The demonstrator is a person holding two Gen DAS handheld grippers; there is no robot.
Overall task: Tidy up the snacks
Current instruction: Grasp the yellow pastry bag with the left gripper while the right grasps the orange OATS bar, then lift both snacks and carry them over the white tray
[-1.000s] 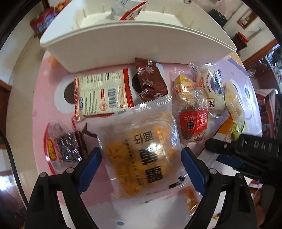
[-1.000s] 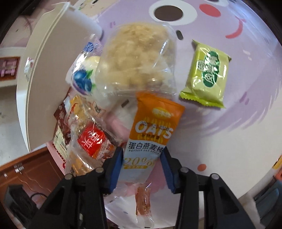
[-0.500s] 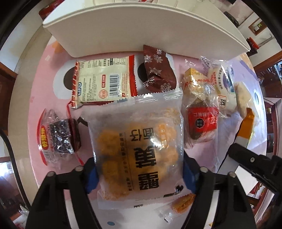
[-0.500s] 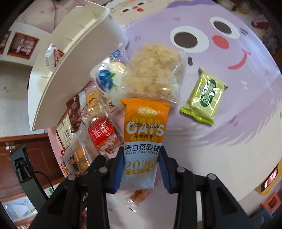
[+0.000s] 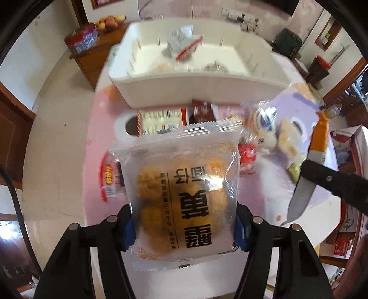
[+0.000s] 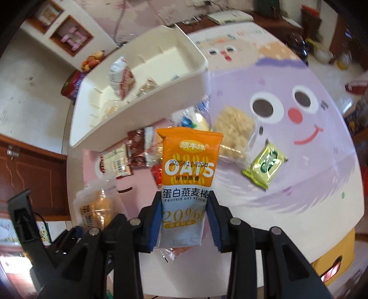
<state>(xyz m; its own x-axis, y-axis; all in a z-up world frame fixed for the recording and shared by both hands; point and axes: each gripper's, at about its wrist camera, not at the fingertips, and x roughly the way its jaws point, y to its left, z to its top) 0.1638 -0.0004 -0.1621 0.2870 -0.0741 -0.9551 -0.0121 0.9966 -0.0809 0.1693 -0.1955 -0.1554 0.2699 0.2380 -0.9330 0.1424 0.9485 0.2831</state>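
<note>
Above a round table [image 6: 299, 207] covered by a cartoon-face cloth, pink on one side and lilac on the other, both grippers hold snacks clear of the surface. Left gripper [image 5: 184, 225]: blue pads pressed against the two sides of a clear cake bag [image 5: 181, 193] with golden pieces inside, held flat and lifted. Right gripper [image 6: 184, 220]: jaws closed to a narrow gap on the lower, white part of an orange oat bar [image 6: 187, 181], which stands upright.

White bin [image 6: 142, 92], with divider slots along its walls, sits at the far edge of the table; a white-and-red packet [image 6: 122, 76] and some small sweets lie inside. Loose snacks on the cloth just in front of the bin: a barcode packet [image 5: 161, 119], a brown snowflake packet [image 5: 202, 110], a red pack [image 5: 247, 156], a blueberry bun [image 6: 195, 119] and a floss bun [image 6: 234, 128], bunched together. A green packet [image 6: 264, 165] lies apart on the lilac side.

Room: pale tiled floor, dark wooden cabinets [image 6: 30, 172], a fruit bowl [image 5: 110, 21] and a red tin [image 5: 80, 41] on a sideboard behind the bin, wall shelves [image 6: 62, 34].
</note>
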